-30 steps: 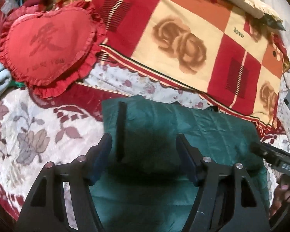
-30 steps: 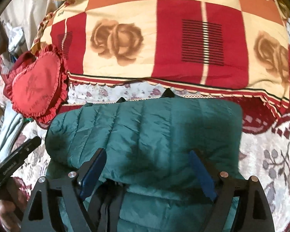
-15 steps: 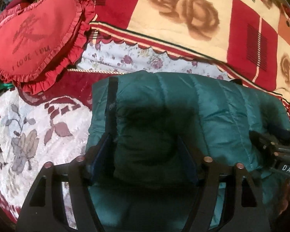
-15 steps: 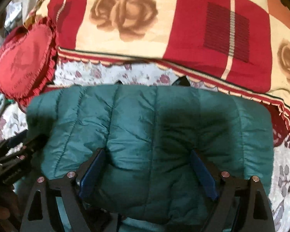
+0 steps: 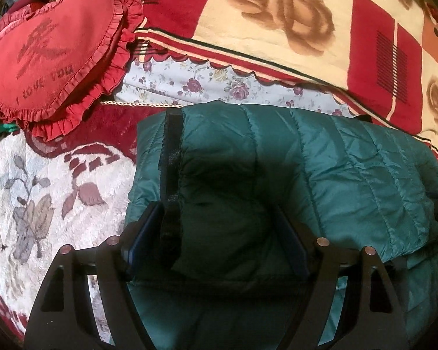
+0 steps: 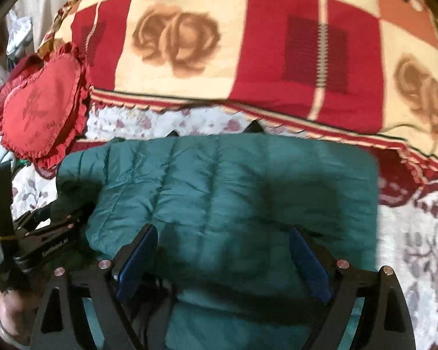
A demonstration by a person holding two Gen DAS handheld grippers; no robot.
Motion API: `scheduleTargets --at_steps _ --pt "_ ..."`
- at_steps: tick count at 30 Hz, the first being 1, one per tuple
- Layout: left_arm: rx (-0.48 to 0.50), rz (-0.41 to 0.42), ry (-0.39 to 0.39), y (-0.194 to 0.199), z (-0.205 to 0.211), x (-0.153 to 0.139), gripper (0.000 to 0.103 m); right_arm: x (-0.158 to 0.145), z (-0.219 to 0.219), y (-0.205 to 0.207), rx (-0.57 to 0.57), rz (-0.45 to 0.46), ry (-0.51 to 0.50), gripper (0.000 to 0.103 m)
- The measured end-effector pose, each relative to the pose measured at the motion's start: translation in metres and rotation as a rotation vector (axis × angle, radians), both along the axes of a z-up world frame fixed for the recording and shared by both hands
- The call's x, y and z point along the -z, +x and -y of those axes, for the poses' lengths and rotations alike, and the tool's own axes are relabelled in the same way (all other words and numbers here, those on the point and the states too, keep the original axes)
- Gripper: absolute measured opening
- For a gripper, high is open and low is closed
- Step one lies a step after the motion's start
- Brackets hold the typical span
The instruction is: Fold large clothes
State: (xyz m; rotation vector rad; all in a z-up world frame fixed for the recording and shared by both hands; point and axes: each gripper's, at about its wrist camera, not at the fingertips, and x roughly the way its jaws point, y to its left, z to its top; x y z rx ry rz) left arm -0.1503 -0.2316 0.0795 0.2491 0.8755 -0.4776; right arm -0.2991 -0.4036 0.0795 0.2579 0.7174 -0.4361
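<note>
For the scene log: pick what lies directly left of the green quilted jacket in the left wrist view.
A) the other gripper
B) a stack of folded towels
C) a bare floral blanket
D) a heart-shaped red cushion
C: the floral blanket lies bare beside the green quilted jacket; the heart cushion sits farther up.

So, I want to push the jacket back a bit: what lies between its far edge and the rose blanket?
In the left wrist view, a strip of pale floral sheet separates the green jacket from the rose blanket.
</note>
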Motion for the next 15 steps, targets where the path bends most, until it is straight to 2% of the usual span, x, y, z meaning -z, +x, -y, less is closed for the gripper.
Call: scheduleTargets --at_steps 4,11,15 --pt "0.000 0.001 0.000 0.000 -0.001 0.000 0.079 0.001 0.009 -0.009 0.035 -0.033 -0.012 0.090" --pt "0.005 -0.004 -0.005 0.000 0.000 0.002 0.080 0.028 0.031 0.000 0.076 -0.110 -0.011 0.090" --pt "0.010 -0.029 -0.027 0.003 -0.002 0.005 0.084 0.040 0.037 0.005 0.078 -0.119 -0.023 0.091"
